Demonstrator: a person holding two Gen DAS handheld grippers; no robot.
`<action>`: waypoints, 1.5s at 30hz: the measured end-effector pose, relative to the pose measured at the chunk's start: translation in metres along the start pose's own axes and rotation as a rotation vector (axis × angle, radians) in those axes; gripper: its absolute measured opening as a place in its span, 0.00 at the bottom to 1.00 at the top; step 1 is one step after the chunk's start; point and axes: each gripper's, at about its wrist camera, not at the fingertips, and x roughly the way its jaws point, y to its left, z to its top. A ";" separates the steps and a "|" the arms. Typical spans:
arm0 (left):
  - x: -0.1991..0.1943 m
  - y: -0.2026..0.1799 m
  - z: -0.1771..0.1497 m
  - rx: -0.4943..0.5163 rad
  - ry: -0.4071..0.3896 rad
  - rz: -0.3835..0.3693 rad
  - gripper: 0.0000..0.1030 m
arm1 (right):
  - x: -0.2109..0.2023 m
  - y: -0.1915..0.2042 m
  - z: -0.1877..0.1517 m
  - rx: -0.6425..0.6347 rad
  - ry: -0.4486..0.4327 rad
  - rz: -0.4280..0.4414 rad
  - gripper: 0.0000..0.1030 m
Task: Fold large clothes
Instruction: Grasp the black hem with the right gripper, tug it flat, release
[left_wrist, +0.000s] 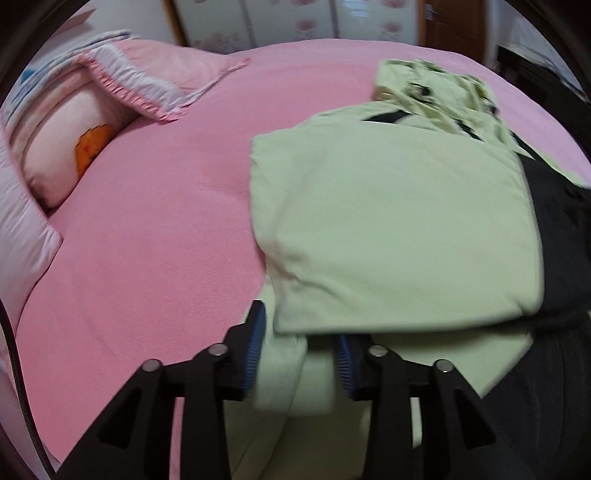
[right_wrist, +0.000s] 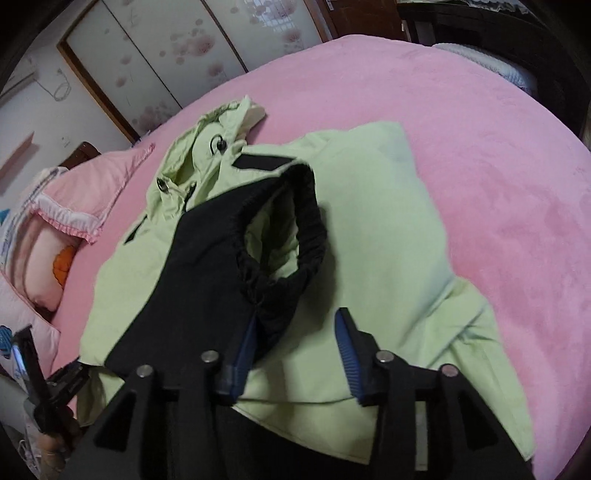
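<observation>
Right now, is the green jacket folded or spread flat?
Partly folded: the green jacket has its black-cuffed sleeve laid across the body and a side doubled over, hood still out.

Left gripper (left_wrist: 297, 354) and right gripper (right_wrist: 295, 350) both low, jaws parted (blue pads facing inward).

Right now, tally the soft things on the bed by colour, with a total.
Pale green: 1, the jacket, with its black sleeve folded across it.
Pink: 3, the blanket, one frilled pillow and one quilt.
Cream: 1, a pillow with an orange print.
Total: 5.
</observation>
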 end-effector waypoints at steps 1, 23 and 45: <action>-0.006 0.000 -0.004 0.019 0.001 -0.022 0.45 | -0.002 0.000 0.003 0.000 0.001 0.007 0.44; -0.011 -0.028 0.068 0.060 -0.025 -0.227 0.69 | 0.026 0.032 0.091 -0.131 0.061 0.014 0.65; 0.038 -0.051 0.045 -0.037 -0.061 -0.033 0.71 | 0.093 0.028 0.084 -0.413 -0.033 -0.265 0.24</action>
